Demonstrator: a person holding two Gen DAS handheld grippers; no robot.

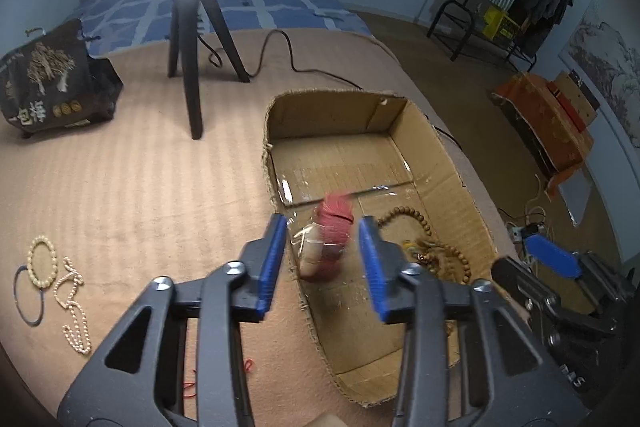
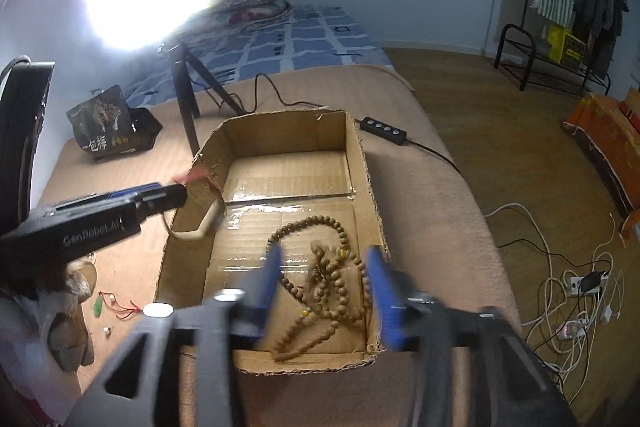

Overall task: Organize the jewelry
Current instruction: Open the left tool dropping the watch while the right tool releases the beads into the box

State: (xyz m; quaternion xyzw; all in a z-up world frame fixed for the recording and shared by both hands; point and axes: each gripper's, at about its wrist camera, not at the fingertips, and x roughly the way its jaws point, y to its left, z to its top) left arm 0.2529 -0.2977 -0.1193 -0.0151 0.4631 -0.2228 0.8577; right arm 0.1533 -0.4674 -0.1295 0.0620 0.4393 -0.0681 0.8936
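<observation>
An open cardboard box (image 1: 440,163) (image 2: 360,163) sits on the tan bed cover. My left gripper (image 1: 323,259) is open above the box's near left wall; a red-wrapped bangle (image 1: 334,231) is blurred between and beyond its fingers, seemingly falling free. In the right wrist view the bangle (image 2: 202,211) hangs blurred by the left gripper's tip (image 2: 176,193). A brown wooden bead necklace (image 2: 332,283) (image 1: 436,251) lies in the box. My right gripper (image 2: 326,279) is open above it. A cream bead bracelet (image 1: 40,261), pearl strand (image 1: 74,307) and dark hair tie (image 1: 26,297) lie on the cover at left.
A light tripod (image 1: 188,39) stands on the bed behind the box, its cable and controller (image 2: 383,131) alongside. A dark printed bag (image 1: 52,83) lies far left. A green pendant on red cord (image 2: 108,307) lies left of the box. Cables and a power strip (image 2: 580,287) litter the floor at right.
</observation>
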